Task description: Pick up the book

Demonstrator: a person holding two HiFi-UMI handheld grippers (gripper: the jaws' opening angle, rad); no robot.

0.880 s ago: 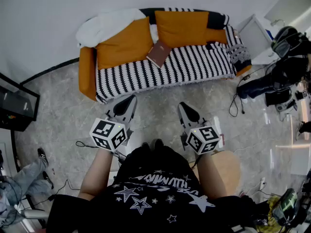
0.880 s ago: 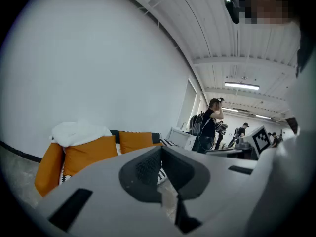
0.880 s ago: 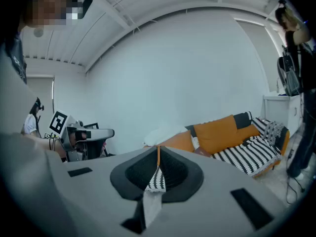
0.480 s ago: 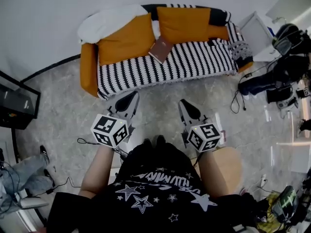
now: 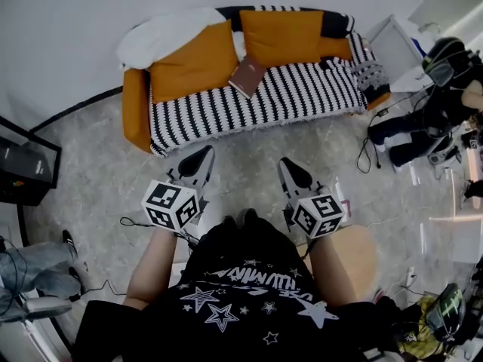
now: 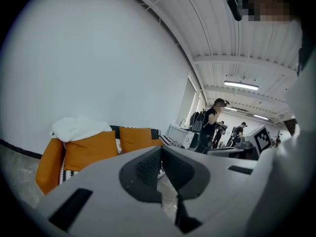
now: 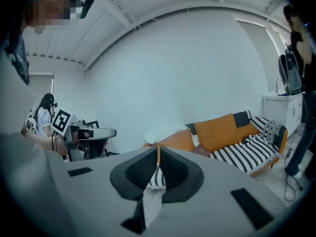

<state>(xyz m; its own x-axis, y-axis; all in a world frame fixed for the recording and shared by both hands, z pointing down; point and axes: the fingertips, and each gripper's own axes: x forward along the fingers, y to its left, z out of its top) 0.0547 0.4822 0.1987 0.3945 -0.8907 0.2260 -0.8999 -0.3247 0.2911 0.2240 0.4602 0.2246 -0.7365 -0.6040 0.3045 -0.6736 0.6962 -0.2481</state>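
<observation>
A brown book (image 5: 246, 76) lies on the black-and-white striped sofa (image 5: 287, 100), leaning against the gap between two orange cushions (image 5: 192, 62). It also shows in the right gripper view as a small brown book (image 7: 201, 150) on the seat. My left gripper (image 5: 198, 159) and right gripper (image 5: 291, 169) hover over the floor in front of the sofa, well short of the book. Both point toward the sofa with their jaws shut and nothing between them. The left gripper view shows the orange cushions (image 6: 106, 147), but the book is not visible there.
A white blanket (image 5: 162, 36) drapes the sofa's left end. A white cabinet (image 5: 392, 47), bags and cables (image 5: 411, 138) crowd the right side. A dark stand (image 5: 26, 164) is at the left, a round wooden stool (image 5: 355, 253) beside my right arm, someone's legs (image 5: 34, 270) lower left.
Both grippers stay in nearly the same place, still shut. The sofa sits slightly higher in the head view. A person at the right edge and the legs at lower left have shifted.
</observation>
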